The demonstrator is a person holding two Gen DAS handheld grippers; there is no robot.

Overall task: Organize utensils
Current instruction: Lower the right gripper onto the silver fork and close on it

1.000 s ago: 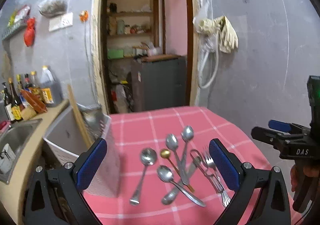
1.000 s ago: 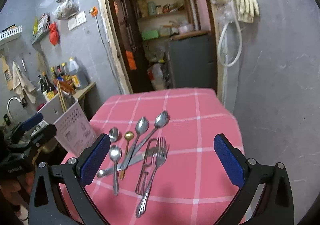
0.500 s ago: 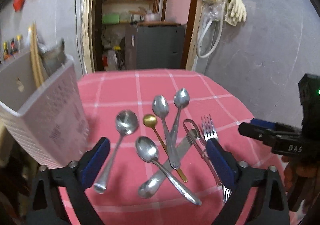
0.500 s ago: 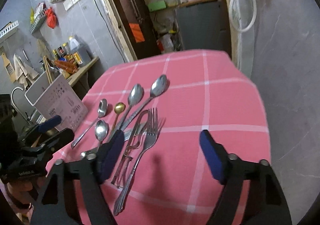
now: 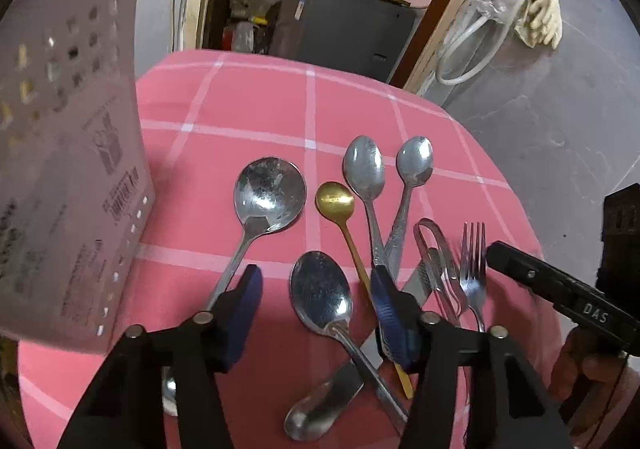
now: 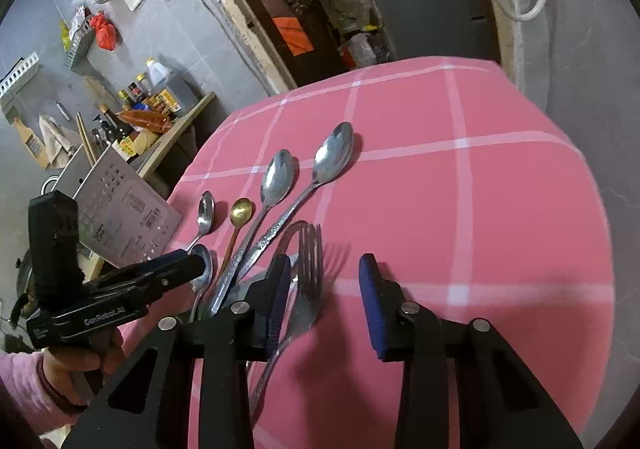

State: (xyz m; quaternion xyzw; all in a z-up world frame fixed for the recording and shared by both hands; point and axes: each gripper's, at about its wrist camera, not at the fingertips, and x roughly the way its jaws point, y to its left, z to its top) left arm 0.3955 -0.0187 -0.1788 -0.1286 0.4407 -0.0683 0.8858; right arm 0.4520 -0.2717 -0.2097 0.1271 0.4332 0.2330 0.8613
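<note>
Several utensils lie on the pink checked tablecloth: a big round spoon, an oval spoon, a gold spoon, two long spoons, tongs, a knife and a fork. My left gripper is open low over the oval spoon, its blue pads either side of the bowl. My right gripper is open low over the fork, which lies between its pads.
A white perforated utensil holder stands at the table's left edge, also in the right wrist view. A counter with bottles and a sink lie beyond it. A doorway and grey wall are behind the table.
Both grippers have dropped toward the table and narrowed their jaws. The left one has come down over the oval spoon, the right one over the fork.
</note>
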